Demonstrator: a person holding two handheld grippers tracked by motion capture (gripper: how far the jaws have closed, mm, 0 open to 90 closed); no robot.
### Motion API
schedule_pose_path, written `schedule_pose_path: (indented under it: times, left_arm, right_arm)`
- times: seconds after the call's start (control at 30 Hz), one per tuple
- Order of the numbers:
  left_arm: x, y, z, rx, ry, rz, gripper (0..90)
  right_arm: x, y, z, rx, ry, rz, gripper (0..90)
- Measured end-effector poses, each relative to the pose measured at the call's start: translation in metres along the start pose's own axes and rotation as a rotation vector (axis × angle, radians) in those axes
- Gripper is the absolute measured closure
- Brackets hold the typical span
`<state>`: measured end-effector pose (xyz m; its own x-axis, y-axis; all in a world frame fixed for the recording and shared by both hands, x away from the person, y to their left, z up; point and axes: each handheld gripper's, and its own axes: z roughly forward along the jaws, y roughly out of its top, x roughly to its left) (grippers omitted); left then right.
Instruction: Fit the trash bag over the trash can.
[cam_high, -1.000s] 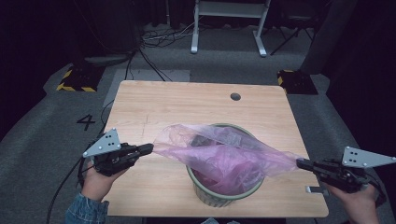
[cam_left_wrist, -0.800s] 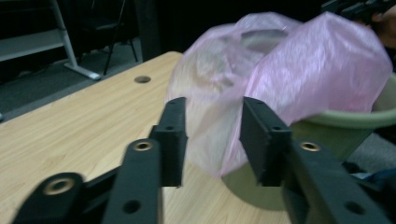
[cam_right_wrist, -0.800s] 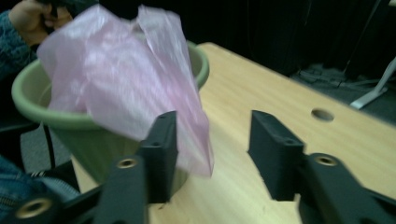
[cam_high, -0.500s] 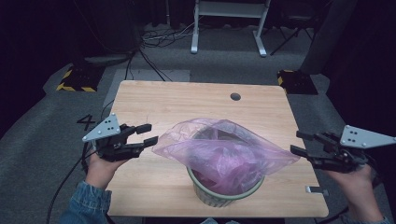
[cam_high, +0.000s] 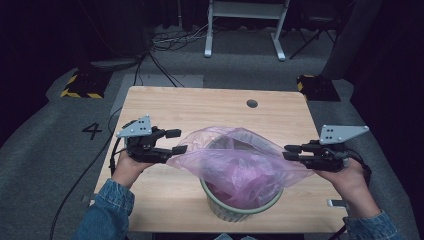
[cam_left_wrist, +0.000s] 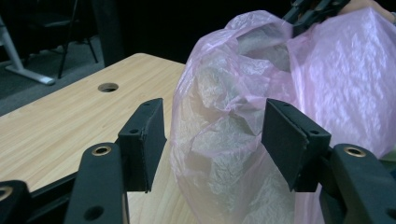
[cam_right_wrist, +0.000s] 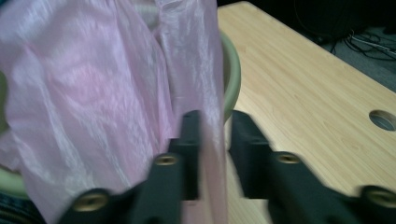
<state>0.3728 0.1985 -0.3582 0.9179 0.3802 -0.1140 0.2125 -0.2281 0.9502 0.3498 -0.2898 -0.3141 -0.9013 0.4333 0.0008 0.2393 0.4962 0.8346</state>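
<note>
- On the grey floor (cam_high: 60, 165), the wooden table (cam_high: 210, 107) takes up the centre of the high view; a round cable hole (cam_high: 252, 103) sits near its far edge.
- Pink plastic bag (cam_high: 235, 165): draped over and into the bin at the near middle of the table, with its mouth stretched out to the left and to the right.
- Green bin (cam_high: 240, 209): stands upright close to the near edge; the bag covers most of its rim.
- Left gripper (cam_high: 176, 141): held level at the left end of the bag. Its jaws have just been opening and now stand wide. In the left gripper view a bag fold (cam_left_wrist: 219, 140) lies between the pads, which stand apart from it.
- Right gripper (cam_high: 291, 152): held level at the right end of the bag. Its jaws have just been closing and now stand narrow. In the right gripper view a strip of bag film (cam_right_wrist: 212, 154) runs through the gap, against the left pad; whether the film is clamped cannot be told.
</note>
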Motion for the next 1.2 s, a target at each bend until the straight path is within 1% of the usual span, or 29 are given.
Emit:
schedule_pose_path:
  times: [0.03,0.07,0.1,0.17,0.23,0.27,0.3,0.33,0.37,0.4,0.43,0.47,0.53,0.57,0.6,0.67,0.77,0.87,0.9,0.93,1.0,1.03,1.07,1.13,1.2]
  left_arm:
    - [0.002,-0.002,0.002,0.007,0.006,-0.008,37.7]
    - [0.004,-0.003,0.002,0.012,0.013,-0.014,37.6]
    - [0.006,-0.005,0.003,0.009,0.013,-0.024,37.6]
    - [0.009,-0.007,0.004,0.005,0.000,-0.044,38.2]
    - [0.010,-0.010,0.007,0.011,-0.012,-0.060,38.4]
    - [0.011,-0.011,0.010,0.025,-0.037,-0.075,38.6]
    - [0.011,-0.011,0.013,0.042,-0.046,-0.081,40.5]
    - [0.010,-0.010,0.014,0.044,-0.050,-0.081,45.5]
    - [0.009,-0.010,0.015,0.038,-0.063,-0.079,49.9]
    - [0.007,-0.008,0.017,0.024,-0.085,-0.070,55.4]
    - [0.006,-0.007,0.018,0.019,-0.082,-0.060,62.6]
    - [0.004,-0.005,0.019,0.025,-0.080,-0.045,69.1]
    - [0.000,-0.002,0.021,0.041,-0.054,-0.014,83.6]
    - [-0.002,0.000,0.022,0.045,-0.042,-0.005,88.6]
    - [-0.003,0.001,0.022,0.043,-0.027,0.000,89.7]
    - [-0.003,0.002,0.020,0.034,-0.002,0.005,89.9]
    - [-0.001,0.004,0.014,0.014,0.038,0.000,90.0]
    - [0.002,0.007,0.012,0.017,0.094,-0.008,90.0]
    - [0.003,0.007,0.013,0.021,0.106,-0.010,90.0]
    - [0.004,0.008,0.014,0.028,0.123,-0.010,90.0]
    - [0.007,0.010,0.019,0.061,0.153,-0.002,90.0]
    - [0.009,0.010,0.023,0.085,0.167,0.002,90.0]
    - [0.010,0.009,0.026,0.103,0.175,0.007,90.0]
    - [0.010,0.008,0.029,0.131,0.184,0.014,90.0]
    - [0.010,0.005,0.032,0.158,0.189,0.021,90.0]
  right_arm:
    - [0.001,0.000,0.000,0.004,-0.010,-0.011,86.9]
    - [0.002,0.000,-0.002,-0.010,-0.026,-0.020,89.8]
    - [0.003,0.000,-0.003,-0.019,-0.034,-0.023,89.9]
    - [0.003,0.001,-0.007,-0.041,-0.051,-0.023,90.0]
    - [0.003,0.001,-0.009,-0.061,-0.066,-0.016,90.0]
    - [0.004,0.001,-0.008,-0.063,-0.070,-0.015,90.0]
    - [0.004,0.001,-0.007,-0.066,-0.074,-0.017,90.0]
    - [0.004,0.002,-0.006,-0.067,-0.075,-0.019,90.0]
    - [0.004,0.002,-0.004,-0.066,-0.074,-0.017,90.0]
    - [0.004,0.002,-0.003,-0.069,-0.075,-0.017,90.0]
    - [0.004,0.003,-0.001,-0.070,-0.073,-0.017,90.0]
    - [0.004,0.003,0.001,-0.071,-0.070,-0.016,90.0]
    - [0.003,0.005,0.003,-0.071,-0.071,-0.015,90.0]
    - [0.003,0.005,0.004,-0.074,-0.072,-0.016,90.0]
    - [0.002,0.006,0.004,-0.076,-0.075,-0.013,90.0]
    - [-0.001,0.006,0.004,-0.083,-0.085,-0.007,90.0]
    - [-0.007,0.005,0.002,-0.088,-0.106,0.014,90.0]
    - [-0.011,0.002,0.003,-0.090,-0.121,0.026,90.0]
    - [-0.012,0.002,0.003,-0.089,-0.124,0.028,90.0]
    - [-0.013,0.001,0.004,-0.085,-0.126,0.032,90.0]
    - [-0.017,-0.001,0.009,-0.066,-0.125,0.037,90.0]
    - [-0.019,-0.002,0.012,-0.055,-0.129,0.039,90.0]
    - [-0.022,-0.003,0.015,-0.037,-0.134,0.042,90.0]
    - [-0.027,-0.007,0.019,-0.020,-0.137,0.062,90.0]
    - [-0.034,-0.014,0.022,-0.001,-0.143,0.093,90.0]
